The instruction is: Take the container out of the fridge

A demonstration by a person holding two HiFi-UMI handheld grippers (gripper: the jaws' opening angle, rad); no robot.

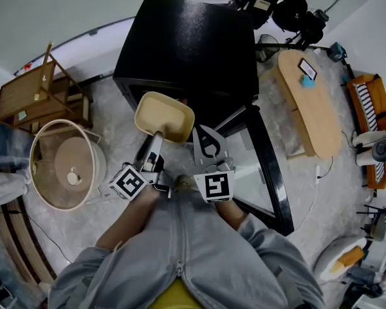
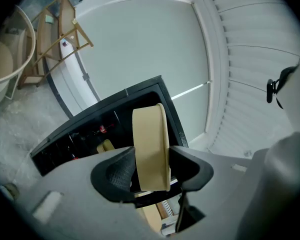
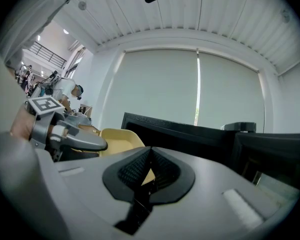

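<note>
A shallow beige container [image 1: 164, 116] hangs in front of the open black fridge [image 1: 186, 44], outside its dark opening. My left gripper [image 1: 157, 136] is shut on the container's near wall; in the left gripper view that wall [image 2: 150, 144] stands edge-on between the two pads of the left gripper [image 2: 152, 170]. My right gripper [image 1: 204, 140] floats just right of the container, shut with nothing in it. In the right gripper view the right gripper [image 3: 150, 170] shows its pads pressed together, with the container [image 3: 117, 138] and the left gripper [image 3: 85, 143] to their left.
The fridge door [image 1: 265, 166] is swung open to the right, close to my right gripper. A round beige tub [image 1: 67, 166] and a wooden rack [image 1: 38, 92] stand on the left. An oval wooden table [image 1: 309, 102] is at the right.
</note>
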